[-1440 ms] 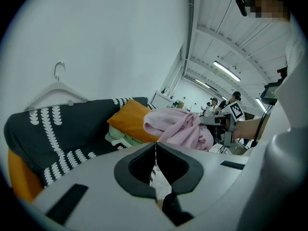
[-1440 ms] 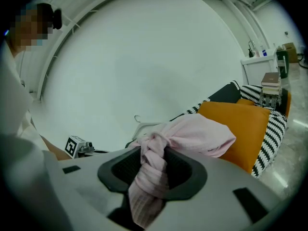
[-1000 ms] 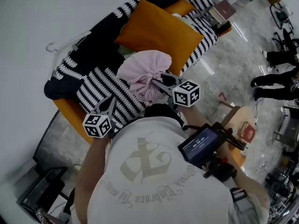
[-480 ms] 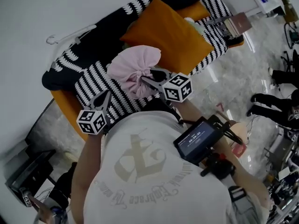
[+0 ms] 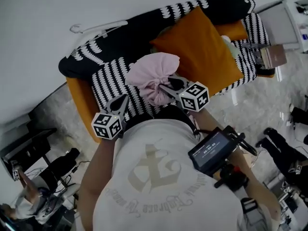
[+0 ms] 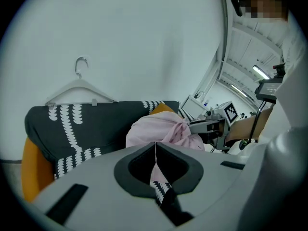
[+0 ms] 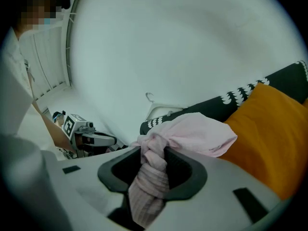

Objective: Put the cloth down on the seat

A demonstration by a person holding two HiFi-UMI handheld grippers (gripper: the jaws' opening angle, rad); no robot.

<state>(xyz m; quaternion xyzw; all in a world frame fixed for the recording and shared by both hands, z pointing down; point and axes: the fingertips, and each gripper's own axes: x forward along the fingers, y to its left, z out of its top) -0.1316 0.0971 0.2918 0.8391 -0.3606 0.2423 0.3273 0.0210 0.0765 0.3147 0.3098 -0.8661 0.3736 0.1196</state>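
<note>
A bunched pink cloth hangs just above the black-and-white striped seat of the sofa. My right gripper is shut on its twisted lower part, and in the right gripper view the cloth fills the gap between the jaws of that gripper. My left gripper hovers over the seat's front, left of the cloth and apart from it. In the left gripper view the jaws of that gripper meet with nothing between them, and the cloth shows beyond them.
A large orange cushion leans on the sofa to the right of the cloth. A white hanger lies on the dark sofa back. A book rests at the sofa's right end. Another person is at the lower left on the marble floor.
The head view has swung, so the sofa now lies more level and further right. The right gripper keeps its hold on the cloth above the seat. The left gripper stays shut beside it.
</note>
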